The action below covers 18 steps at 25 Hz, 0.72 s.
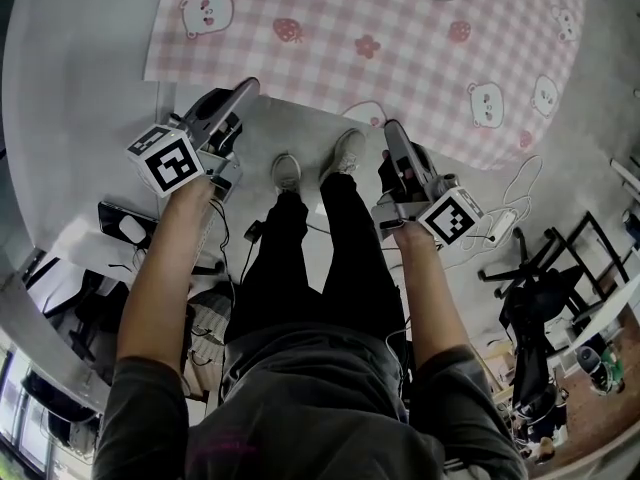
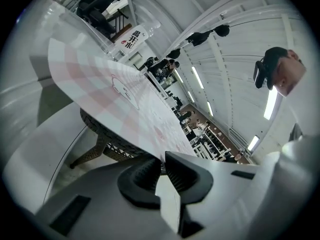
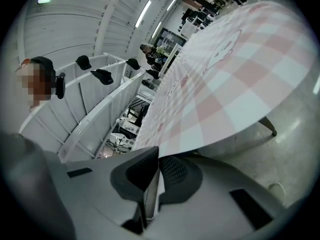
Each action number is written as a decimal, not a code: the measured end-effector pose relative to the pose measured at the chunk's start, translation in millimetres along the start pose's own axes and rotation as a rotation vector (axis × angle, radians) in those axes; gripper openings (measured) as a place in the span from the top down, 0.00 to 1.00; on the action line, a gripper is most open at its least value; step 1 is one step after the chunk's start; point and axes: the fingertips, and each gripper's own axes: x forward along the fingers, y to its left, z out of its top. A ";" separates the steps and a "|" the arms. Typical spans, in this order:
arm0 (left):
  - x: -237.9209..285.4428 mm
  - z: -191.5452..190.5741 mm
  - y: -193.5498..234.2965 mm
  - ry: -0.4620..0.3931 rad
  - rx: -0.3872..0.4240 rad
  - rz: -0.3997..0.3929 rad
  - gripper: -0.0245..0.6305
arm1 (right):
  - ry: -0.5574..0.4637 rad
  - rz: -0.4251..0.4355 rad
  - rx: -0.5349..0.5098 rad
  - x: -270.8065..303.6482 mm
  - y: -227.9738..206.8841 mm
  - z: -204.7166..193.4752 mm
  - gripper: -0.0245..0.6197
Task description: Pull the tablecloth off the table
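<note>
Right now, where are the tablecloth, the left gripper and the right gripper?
tablecloth (image 1: 400,28), head view, middle of its checked top.
left gripper (image 2: 161,160), left gripper view, between jaw tips pinching the tablecloth edge.
right gripper (image 3: 158,160), right gripper view, between jaw tips pinching the tablecloth edge.

A white cable (image 1: 520,180) and power strip (image 1: 499,225) lie on the grey floor (image 1: 70,98), near a black chair (image 1: 540,298).

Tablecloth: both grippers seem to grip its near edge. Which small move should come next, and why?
Probably draw both back evenly toward the body. The left gripper and right gripper are each shut on the near edge of the tablecloth, which lies spread flat, so an even pull should start sliding it.
</note>
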 end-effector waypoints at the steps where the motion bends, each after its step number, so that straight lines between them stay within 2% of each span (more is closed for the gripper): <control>1: -1.0 0.4 -2.4 -0.001 0.001 -0.003 0.93 | -0.005 0.002 0.004 -0.9 2.0 0.8 0.95; 4: -2.7 0.8 -6.5 -0.002 0.008 -0.018 0.95 | -0.030 0.001 -0.001 -2.6 8.3 2.0 0.95; 11: -3.1 5.7 -10.9 0.000 0.069 -0.086 0.96 | -0.082 -0.014 -0.094 -3.6 18.9 8.0 0.95; 18: -5.7 14.3 -21.5 -0.017 0.071 -0.108 0.96 | -0.111 -0.020 -0.120 -5.9 29.8 17.5 0.95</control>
